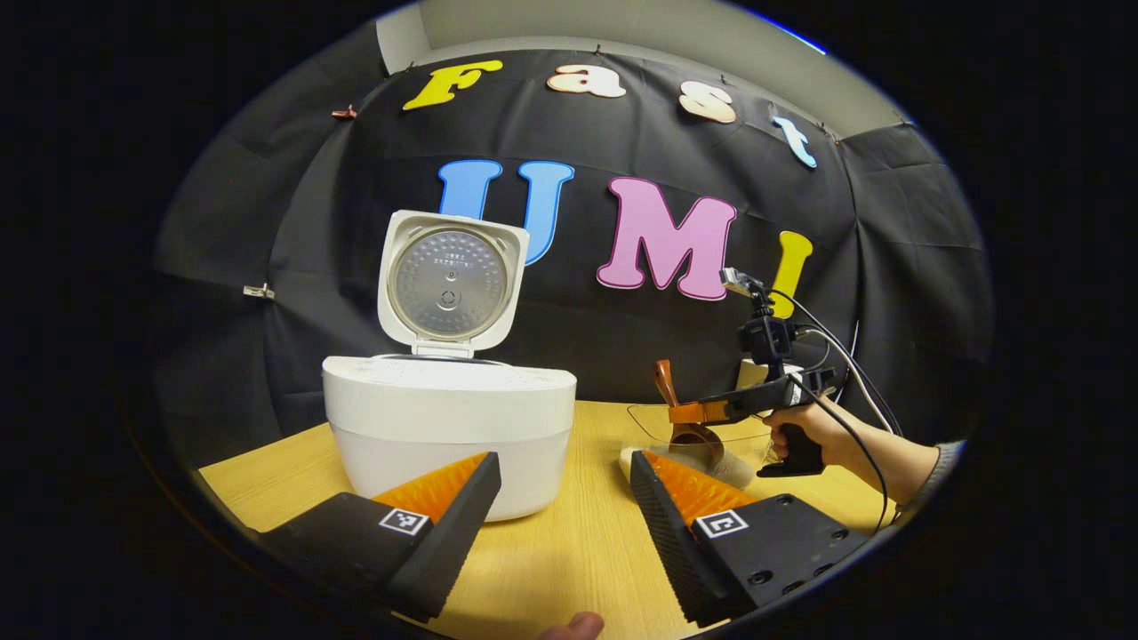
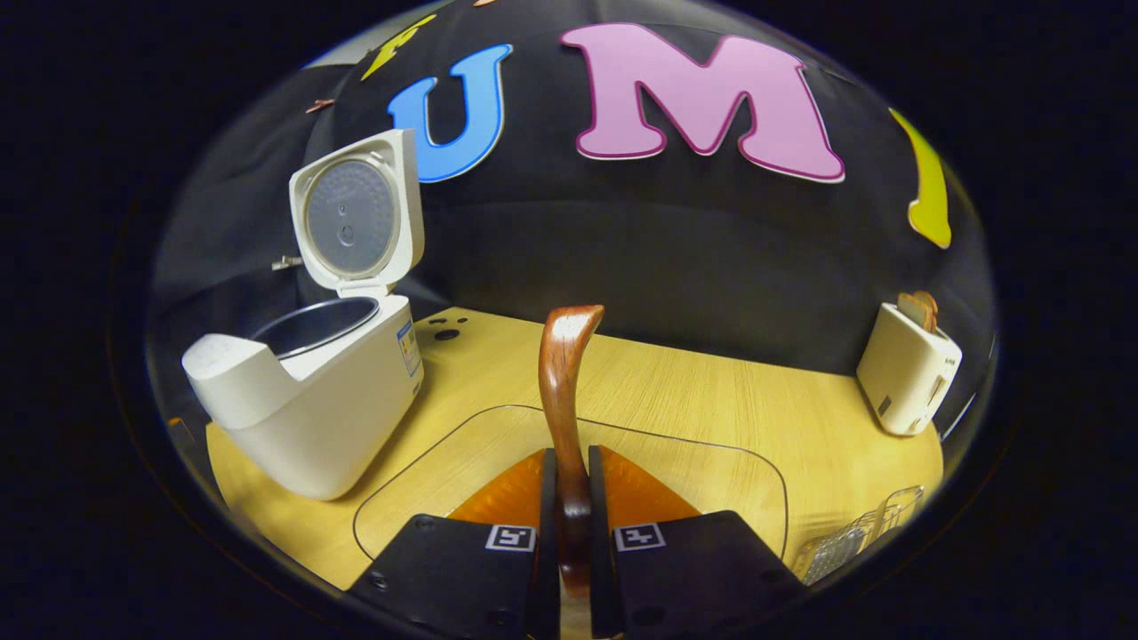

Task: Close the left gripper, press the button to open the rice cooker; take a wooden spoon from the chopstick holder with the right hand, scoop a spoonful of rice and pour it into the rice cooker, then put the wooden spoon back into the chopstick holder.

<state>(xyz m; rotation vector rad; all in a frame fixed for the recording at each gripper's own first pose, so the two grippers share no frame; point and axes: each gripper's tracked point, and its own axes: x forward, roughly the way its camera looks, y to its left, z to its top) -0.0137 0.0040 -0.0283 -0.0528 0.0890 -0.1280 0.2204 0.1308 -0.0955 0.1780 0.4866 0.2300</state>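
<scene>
The white rice cooker point(image 1: 449, 427) stands on the wooden table with its lid point(image 1: 449, 284) raised upright. My left gripper point(image 1: 564, 480) is open just in front of it, with nothing between its fingers. To the right, a hand holds my right gripper point(image 1: 686, 412), shut on the wooden spoon point(image 1: 665, 380), whose bowl dips into a clear container point(image 1: 653, 420). In the right gripper view my right gripper point(image 2: 567, 480) clamps the spoon's handle point(image 2: 562, 382), which stands up over the clear container's rim point(image 2: 569, 416). The open cooker point(image 2: 311, 418) with its dark inner pot point(image 2: 324, 324) is at the left.
A white chopstick holder point(image 2: 907, 369) with a wooden utensil point(image 2: 920, 309) in it stands at the table's back right. A clear ribbed object point(image 2: 853, 533) lies at the near right edge. A thumb point(image 1: 573, 627) shows below my left gripper. Black cloth walls close off the back.
</scene>
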